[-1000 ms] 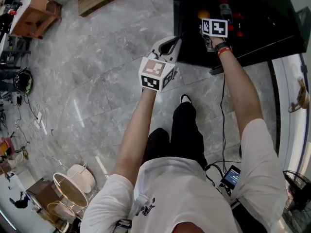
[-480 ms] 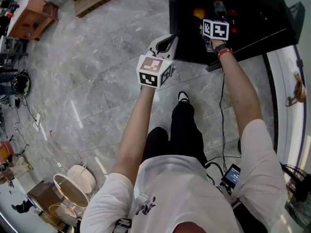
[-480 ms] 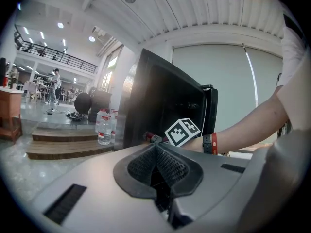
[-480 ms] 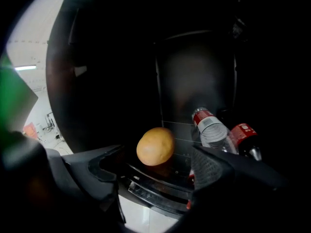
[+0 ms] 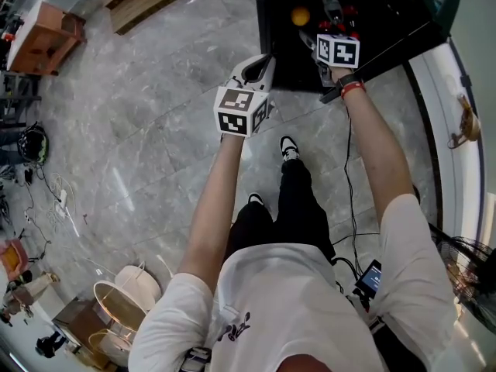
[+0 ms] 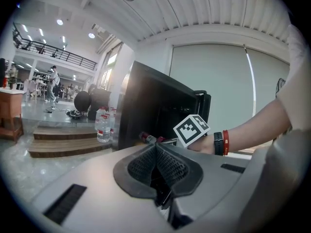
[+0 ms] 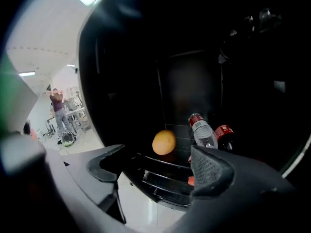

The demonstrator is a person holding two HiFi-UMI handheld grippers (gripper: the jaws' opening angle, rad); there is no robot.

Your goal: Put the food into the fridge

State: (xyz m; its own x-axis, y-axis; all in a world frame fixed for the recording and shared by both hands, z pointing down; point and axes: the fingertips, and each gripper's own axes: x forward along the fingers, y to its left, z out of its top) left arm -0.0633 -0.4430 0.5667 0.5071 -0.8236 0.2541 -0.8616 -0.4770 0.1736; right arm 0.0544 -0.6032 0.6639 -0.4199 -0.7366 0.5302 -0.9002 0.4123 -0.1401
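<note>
An orange (image 7: 164, 142) rests on a shelf inside the dark fridge (image 7: 189, 91), beside a clear red-capped bottle (image 7: 200, 129) and a cola bottle (image 7: 224, 134). My right gripper (image 7: 156, 160) stands open just in front of that shelf, with nothing between its jaws. From the head view, the orange (image 5: 300, 15) lies left of the right gripper (image 5: 328, 33), a little apart from it. My left gripper (image 5: 259, 67) hangs outside the fridge (image 5: 387, 10) by its left edge. Its jaws (image 6: 156, 148) are shut and hold nothing.
The black fridge side panel (image 6: 146, 98) rises just ahead of the left gripper. Water bottles (image 6: 103, 127) stand on wooden steps (image 6: 63, 147) farther left. Grey marble floor (image 5: 155, 130) spreads around me. Round baskets (image 5: 124, 304) sit behind me on the left.
The right gripper has drawn back from the orange, which stays on the shelf. The left gripper holds its place beside the fridge.
</note>
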